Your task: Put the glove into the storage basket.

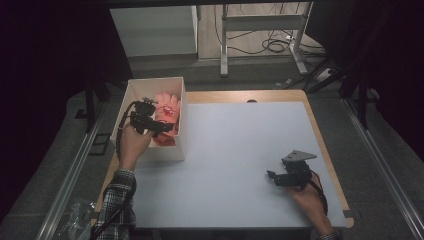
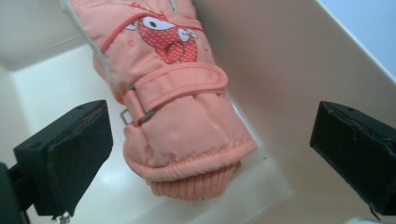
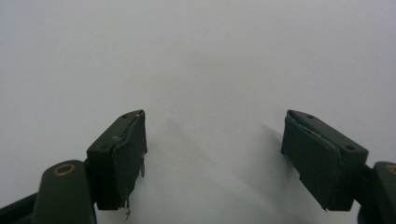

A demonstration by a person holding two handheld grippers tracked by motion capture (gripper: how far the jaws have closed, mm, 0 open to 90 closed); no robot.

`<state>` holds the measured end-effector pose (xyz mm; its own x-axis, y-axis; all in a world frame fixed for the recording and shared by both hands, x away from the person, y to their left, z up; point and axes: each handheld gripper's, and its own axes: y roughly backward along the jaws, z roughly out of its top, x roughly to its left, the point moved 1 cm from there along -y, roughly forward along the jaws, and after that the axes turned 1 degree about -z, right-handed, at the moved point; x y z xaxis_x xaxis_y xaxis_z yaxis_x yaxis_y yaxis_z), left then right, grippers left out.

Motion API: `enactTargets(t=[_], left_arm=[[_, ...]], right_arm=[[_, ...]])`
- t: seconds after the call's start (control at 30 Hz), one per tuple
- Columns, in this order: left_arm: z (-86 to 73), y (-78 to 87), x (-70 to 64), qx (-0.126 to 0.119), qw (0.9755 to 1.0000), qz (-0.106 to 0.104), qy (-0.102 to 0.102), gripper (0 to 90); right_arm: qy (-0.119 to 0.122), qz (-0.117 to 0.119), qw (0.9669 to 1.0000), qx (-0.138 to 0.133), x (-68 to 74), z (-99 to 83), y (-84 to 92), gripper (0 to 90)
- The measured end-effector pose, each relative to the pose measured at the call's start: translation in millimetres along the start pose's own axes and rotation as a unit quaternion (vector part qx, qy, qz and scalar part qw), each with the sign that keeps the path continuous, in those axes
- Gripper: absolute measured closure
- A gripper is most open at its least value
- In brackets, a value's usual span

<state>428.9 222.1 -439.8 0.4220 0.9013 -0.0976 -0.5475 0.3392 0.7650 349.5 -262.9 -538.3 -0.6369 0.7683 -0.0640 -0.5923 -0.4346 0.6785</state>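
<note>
Left gripper (image 1: 162,125) hangs over the white box (image 1: 131,95) at the table's far-left corner, jaws spread wide w/ nothing between the pads. In the left gripper view the black pads (image 2: 77,158) stand either side of a salmon-pink glove (image 2: 175,107) lying inside the box against its right wall, cuff end nearest the camera; pads are apart from the fabric, so no grip yet. The wide spread looks meant to straddle the padded cuff, prob. ahead of a pick.

Glove: quilted, puffy shell w/ a smooth sheen, ribbed knit cuff, a strap across the wrist through a small metal buckle, and a red cartoon face printed on the back. Box: plain stiff card, matte, straight walls, open top.

Right gripper (image 1: 272,176) sits low at the near-right of the table (image 1: 240,150), also open and empty, its pads (image 3: 128,154) flanking bare surface; it seems parked out of the way while the other hand works. Table top is a flat pale-grey sheet w/ a wooden edge (image 1: 320,130).
</note>
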Motion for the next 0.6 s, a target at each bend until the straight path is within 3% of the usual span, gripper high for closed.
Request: enactTargets(t=[0.27, 0.6], left_arm=[[-5.9, 5.6, -9.4, -0.019, 0.9996, -0.013, -0.020, 0.0], [-14.5, 12.6, -17.5, -0.035, 0.9986, -0.014, -0.036, 0.0]], right_arm=[[0.000, 0.000, 1.0000, 0.000, 0.0, 0.0, 0.0, 22.3], [0.001, 0.000, 1.0000, 0.001, 0.0, 0.1, 0.2, 22.2]])
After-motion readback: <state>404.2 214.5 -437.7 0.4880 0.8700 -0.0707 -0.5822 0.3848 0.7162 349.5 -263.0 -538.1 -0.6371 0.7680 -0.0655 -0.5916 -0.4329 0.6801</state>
